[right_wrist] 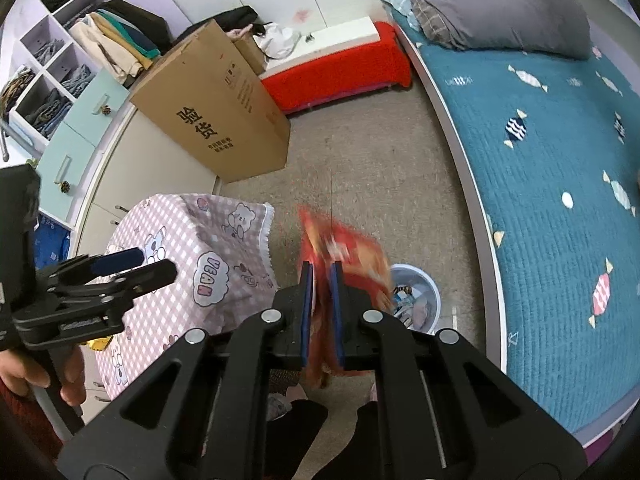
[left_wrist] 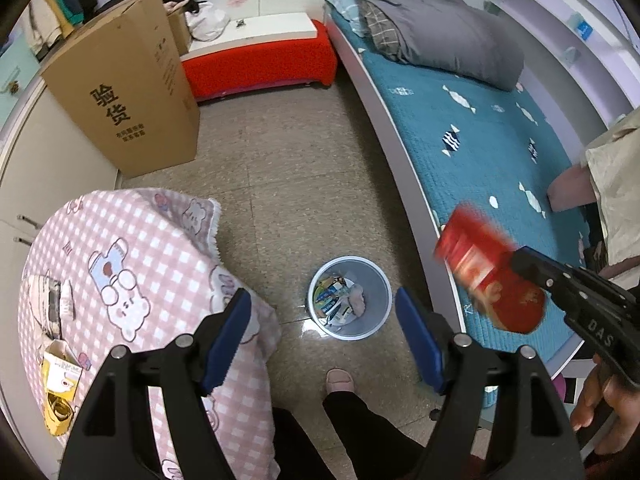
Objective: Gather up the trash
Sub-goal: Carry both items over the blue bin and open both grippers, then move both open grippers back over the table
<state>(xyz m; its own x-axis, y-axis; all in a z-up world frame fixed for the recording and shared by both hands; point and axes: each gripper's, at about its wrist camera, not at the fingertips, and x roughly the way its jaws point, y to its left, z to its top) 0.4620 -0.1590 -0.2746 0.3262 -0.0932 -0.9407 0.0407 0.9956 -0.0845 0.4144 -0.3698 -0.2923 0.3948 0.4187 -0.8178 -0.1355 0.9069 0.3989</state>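
Bed (left_wrist: 480,152) with teal candy-print cover fills the right of both views, a grey folded duvet (left_wrist: 440,28) at its far end. Cardboard box (left_wrist: 124,92) with printed characters stands on the floor against the cabinets, beside a red-covered bench (left_wrist: 260,60). Table (left_wrist: 132,264) under a pink checked bear-print cloth sits at the left; on it lie a yellow-and-white torn carton (left_wrist: 60,384) near its close edge and a crumpled printed paper (left_wrist: 56,300) beyond that. Waste bin (left_wrist: 350,298), round and pale, stands on the floor between table and bed, already holding mixed scraps. Your slippered foot (left_wrist: 340,380) shows just before the bin.

Your right tool (right_wrist: 321,276) has its blue pads pressed tight on a red snack wrapper (right_wrist: 348,252), blurred, hanging above the floor just left of the bin in its own view; seen from the left wrist, the wrapper (left_wrist: 488,276) appears over the bed's edge, to the right of the bin.

Your left tool (left_wrist: 322,300) stands wide apart with nothing between its pads, the bin framed in the gap
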